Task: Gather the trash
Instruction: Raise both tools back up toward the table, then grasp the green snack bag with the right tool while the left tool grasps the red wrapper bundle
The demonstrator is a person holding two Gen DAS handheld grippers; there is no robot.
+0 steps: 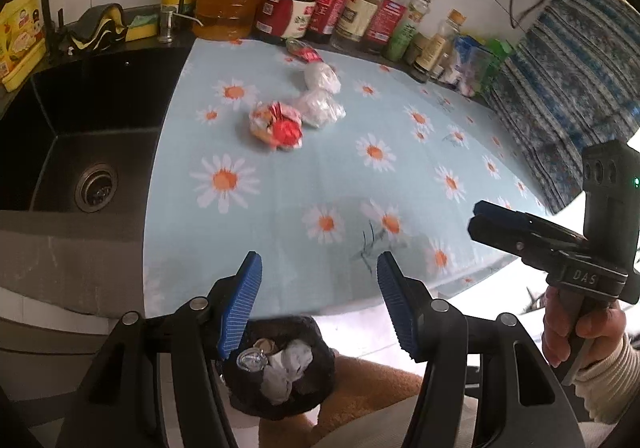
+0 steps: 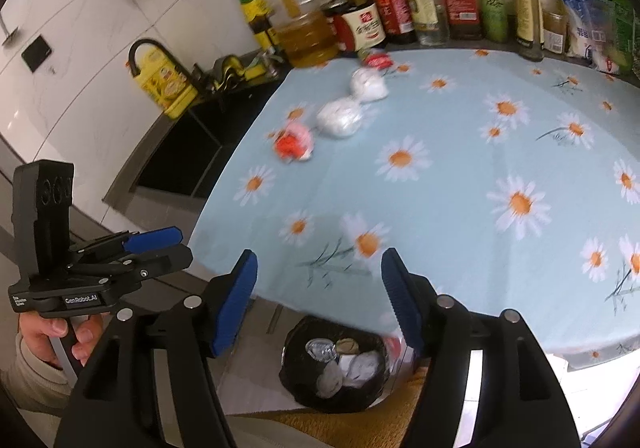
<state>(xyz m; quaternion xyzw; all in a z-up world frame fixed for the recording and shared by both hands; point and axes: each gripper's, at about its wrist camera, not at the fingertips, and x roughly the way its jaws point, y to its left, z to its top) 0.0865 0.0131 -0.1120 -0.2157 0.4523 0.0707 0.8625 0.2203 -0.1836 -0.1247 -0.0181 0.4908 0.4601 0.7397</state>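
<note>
Trash lies on the daisy tablecloth (image 1: 320, 176): a red-and-orange crumpled wrapper (image 1: 277, 126), two white crumpled wads (image 1: 320, 110) (image 1: 322, 77) and a small red wrapper (image 1: 306, 53) near the bottles. They also show in the right wrist view: the red wrapper (image 2: 294, 142), the white wads (image 2: 340, 116) (image 2: 370, 85) and the small red wrapper (image 2: 376, 58). A black-lined bin (image 1: 280, 372) (image 2: 340, 368) on the floor below the table edge holds several discarded pieces. My left gripper (image 1: 320, 308) is open and empty above the bin. My right gripper (image 2: 320, 304) is open and empty near the table's front edge.
A black sink (image 1: 80, 136) lies left of the table. Many oil and sauce bottles (image 1: 304, 4) (image 2: 400, 8) line the back wall. Sponges (image 1: 140, 26) and a yellow pouch (image 2: 168, 84) sit by the sink. A patterned cloth (image 1: 568, 80) hangs at the right.
</note>
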